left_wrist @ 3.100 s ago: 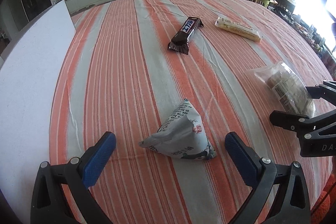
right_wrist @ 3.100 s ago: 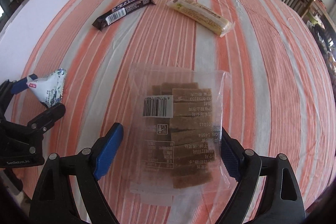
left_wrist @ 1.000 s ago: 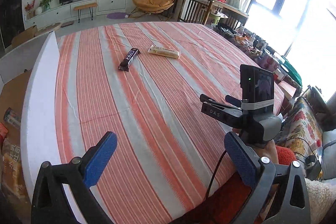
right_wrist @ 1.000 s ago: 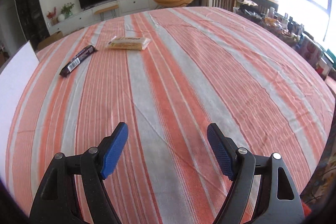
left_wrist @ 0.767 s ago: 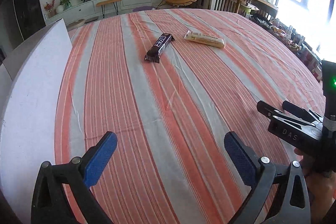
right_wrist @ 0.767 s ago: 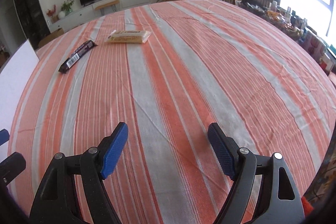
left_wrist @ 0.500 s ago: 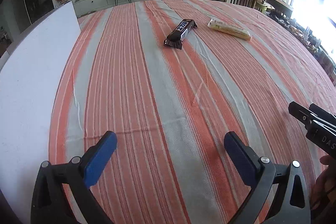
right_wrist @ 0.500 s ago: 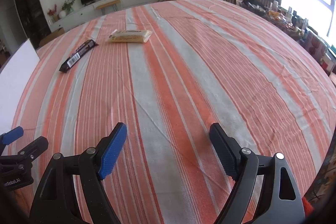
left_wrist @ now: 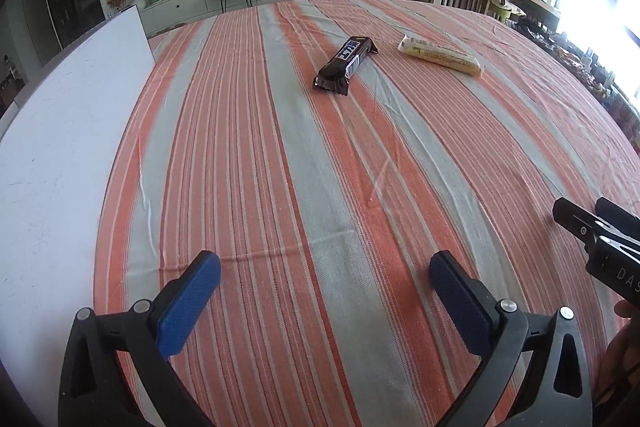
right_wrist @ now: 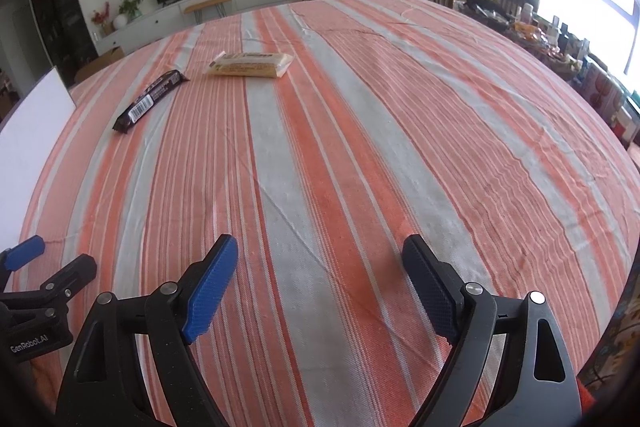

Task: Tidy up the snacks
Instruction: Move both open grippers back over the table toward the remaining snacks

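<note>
Two snacks left on the cloth, both tongs empty

Two wrapped snacks lie on the striped tablecloth [left_wrist: 360, 187] that covers the tabletop. A dark chocolate bar [left_wrist: 346, 64] sits at about 12 o'clock from the left tongs [left_wrist: 326, 291], well apart from them. A pale yellow biscuit packet [left_wrist: 440, 55] lies just beside it at about 1 o'clock, apart from the bar, not touching.

From the right wrist, the same chocolate bar [right_wrist: 150, 101] is at about 11 o'clock and the biscuit packet [right_wrist: 250, 64] nearer 12 o'clock, both far ahead of the right tongs [right_wrist: 320, 287].

Both pairs of tongs are spread wide with nothing between the blue pads [left_wrist: 188, 303]; only bare cloth shows in each gap. They hover side by side at the near edge, each catching the other at the rim of its view. That wide spread suits a flat packet, since the pads can drop either side of a wrapper without nudging it.

A white board [left_wrist: 60, 147] runs along the left edge at 9 o'clock; whether it serves as the sorting place cannot be told.

My judgement: the next reach goes forward, the left tongs to the bar and the right to the packet. Both wrappers look slippery and thin, so a low, square approach across the short width seems safest.
</note>
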`<state>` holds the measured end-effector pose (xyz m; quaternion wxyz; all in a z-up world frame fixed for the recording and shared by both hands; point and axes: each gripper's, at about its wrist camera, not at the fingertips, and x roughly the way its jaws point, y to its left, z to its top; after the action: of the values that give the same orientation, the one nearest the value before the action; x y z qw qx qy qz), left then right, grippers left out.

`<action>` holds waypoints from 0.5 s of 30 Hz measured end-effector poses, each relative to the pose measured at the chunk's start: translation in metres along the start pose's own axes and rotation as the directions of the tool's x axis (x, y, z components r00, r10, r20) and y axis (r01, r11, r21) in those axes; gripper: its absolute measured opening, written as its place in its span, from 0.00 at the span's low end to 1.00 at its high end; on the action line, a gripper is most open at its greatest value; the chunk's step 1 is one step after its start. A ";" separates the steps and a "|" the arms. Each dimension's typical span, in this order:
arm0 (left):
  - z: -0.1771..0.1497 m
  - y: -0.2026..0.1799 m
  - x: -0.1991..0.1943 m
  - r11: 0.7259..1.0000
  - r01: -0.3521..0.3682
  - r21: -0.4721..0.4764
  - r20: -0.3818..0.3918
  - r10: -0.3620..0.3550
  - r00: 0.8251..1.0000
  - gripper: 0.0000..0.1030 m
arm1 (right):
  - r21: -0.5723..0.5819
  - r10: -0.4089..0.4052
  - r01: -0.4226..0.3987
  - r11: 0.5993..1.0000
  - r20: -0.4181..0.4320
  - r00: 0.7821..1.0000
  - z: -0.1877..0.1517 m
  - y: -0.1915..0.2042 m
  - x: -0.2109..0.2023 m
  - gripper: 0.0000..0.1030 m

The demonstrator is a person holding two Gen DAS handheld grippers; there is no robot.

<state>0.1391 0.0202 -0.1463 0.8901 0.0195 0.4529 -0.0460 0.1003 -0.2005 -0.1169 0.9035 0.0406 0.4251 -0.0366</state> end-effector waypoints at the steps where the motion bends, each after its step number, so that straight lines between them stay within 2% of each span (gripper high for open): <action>1: 0.000 0.000 0.000 1.000 0.000 0.000 0.000 0.000 1.000 1.00 | -0.004 -0.004 0.004 1.000 -0.002 1.000 0.000 0.001 0.000 0.85; 10: 0.002 0.000 0.001 1.000 0.001 0.001 -0.008 -0.001 1.000 1.00 | 0.004 0.010 -0.010 1.000 0.004 1.000 -0.001 -0.001 -0.002 0.85; 13: 0.017 0.001 0.009 1.000 0.009 -0.007 -0.125 -0.010 0.992 1.00 | 0.000 0.006 -0.006 1.000 0.002 1.000 -0.001 -0.001 -0.002 0.85; 15: 0.033 0.003 0.014 0.997 0.045 -0.056 -0.157 -0.054 0.986 1.00 | -0.001 0.004 -0.004 1.000 0.001 1.000 -0.001 -0.002 -0.003 0.85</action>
<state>0.1744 0.0196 -0.1381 0.8501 -0.0117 0.5236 -0.0545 0.0977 -0.2021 -0.1155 0.9038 0.0410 0.4245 -0.0345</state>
